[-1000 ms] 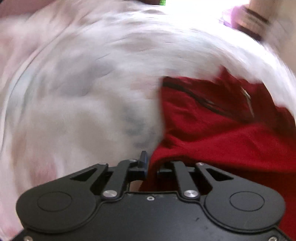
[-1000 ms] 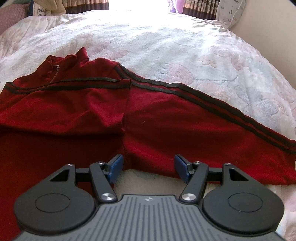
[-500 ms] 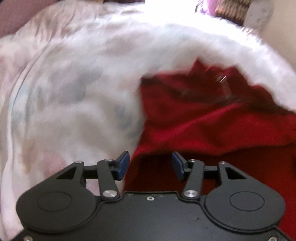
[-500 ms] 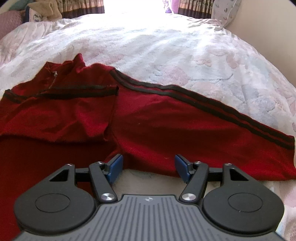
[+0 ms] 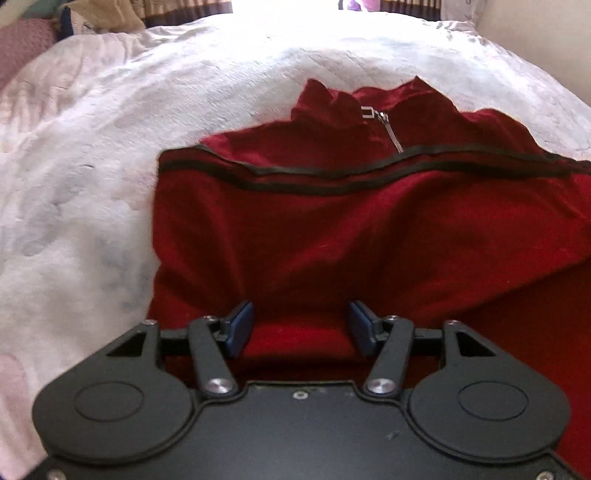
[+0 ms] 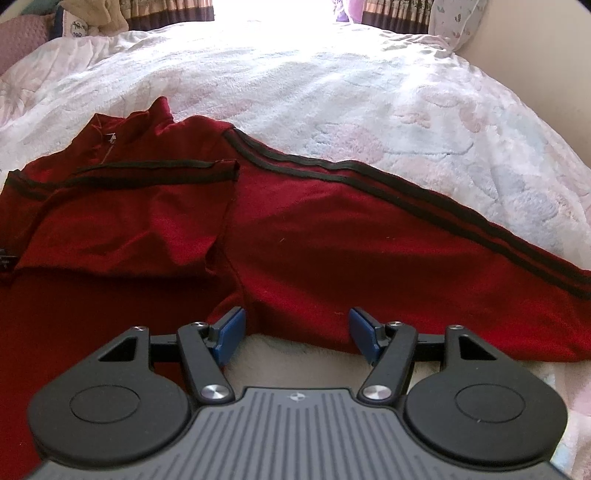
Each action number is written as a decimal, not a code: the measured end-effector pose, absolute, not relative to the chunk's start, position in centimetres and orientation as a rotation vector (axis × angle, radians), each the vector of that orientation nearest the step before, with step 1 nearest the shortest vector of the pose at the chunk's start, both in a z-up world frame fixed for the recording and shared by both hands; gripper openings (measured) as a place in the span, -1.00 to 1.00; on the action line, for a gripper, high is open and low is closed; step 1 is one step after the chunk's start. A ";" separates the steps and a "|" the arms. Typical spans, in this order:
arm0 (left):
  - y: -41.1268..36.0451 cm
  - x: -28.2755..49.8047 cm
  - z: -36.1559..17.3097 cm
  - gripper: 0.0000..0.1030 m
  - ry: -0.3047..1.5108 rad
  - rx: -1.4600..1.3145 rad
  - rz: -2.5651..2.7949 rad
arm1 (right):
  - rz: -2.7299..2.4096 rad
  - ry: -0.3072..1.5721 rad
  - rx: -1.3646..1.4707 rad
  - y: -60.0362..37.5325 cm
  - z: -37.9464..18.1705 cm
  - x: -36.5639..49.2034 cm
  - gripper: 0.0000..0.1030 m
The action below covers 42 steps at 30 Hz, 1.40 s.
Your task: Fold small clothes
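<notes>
— Left tool (image 5: 300, 328) hangs released, jaws spread over the red top (image 5: 332, 236), gripping nothing. Why park there?

— Likely because the near sleeve (image 5: 288, 192) already lies folded across the chest just ahead of it, under the zip collar (image 5: 388, 125).

— And the right tool (image 6: 295, 332)?

— Released too, jaws wide at the garment's near edge. The other sleeve (image 6: 424, 236) stretches ahead and off to its right on the bed (image 6: 332, 92), so I judge it's lined up for that fold.

A bedroom at home.
A bed (image 6: 332, 92) with a pale flowered blanket, pillows (image 6: 456, 22) at its head, curtains (image 6: 166, 11) behind.
</notes>
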<state>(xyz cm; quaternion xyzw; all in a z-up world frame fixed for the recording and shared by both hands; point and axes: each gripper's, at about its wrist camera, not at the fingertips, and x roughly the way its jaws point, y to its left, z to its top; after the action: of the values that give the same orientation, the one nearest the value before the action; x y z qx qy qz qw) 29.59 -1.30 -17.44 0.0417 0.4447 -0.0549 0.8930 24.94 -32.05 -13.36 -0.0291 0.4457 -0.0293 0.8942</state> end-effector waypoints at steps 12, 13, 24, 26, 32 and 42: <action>-6.3 27.0 -18.9 0.39 0.959 0.250 -0.095 | -0.062 0.927 -0.064 -31.8 -13.2 24.7 0.47; -6.5 26.6 -18.7 0.39 0.944 0.262 -0.087 | -0.062 0.930 -0.062 -31.9 -13.2 24.7 0.47; -5.1 23.5 -15.6 0.35 0.991 0.242 -0.037 | -0.064 0.922 -0.036 -32.5 -13.0 24.2 0.47; -4.3 22.0 -15.2 0.35 0.988 0.262 -0.025 | -0.075 0.906 -0.029 -32.9 -12.7 23.8 0.47; 0.7 19.2 -13.0 0.35 0.987 0.202 0.023 | -0.179 0.803 0.044 -38.0 -11.0 21.3 0.46; 3.5 17.3 -11.1 0.35 0.941 0.105 0.027 | -0.491 0.813 0.132 -52.1 -10.5 16.9 0.66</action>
<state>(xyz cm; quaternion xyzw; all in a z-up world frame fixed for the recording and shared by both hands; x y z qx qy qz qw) 17.27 3.48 -11.15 0.0505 0.4533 0.0129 0.8898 16.92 -52.10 -10.46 0.0634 0.3910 -0.2364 0.8873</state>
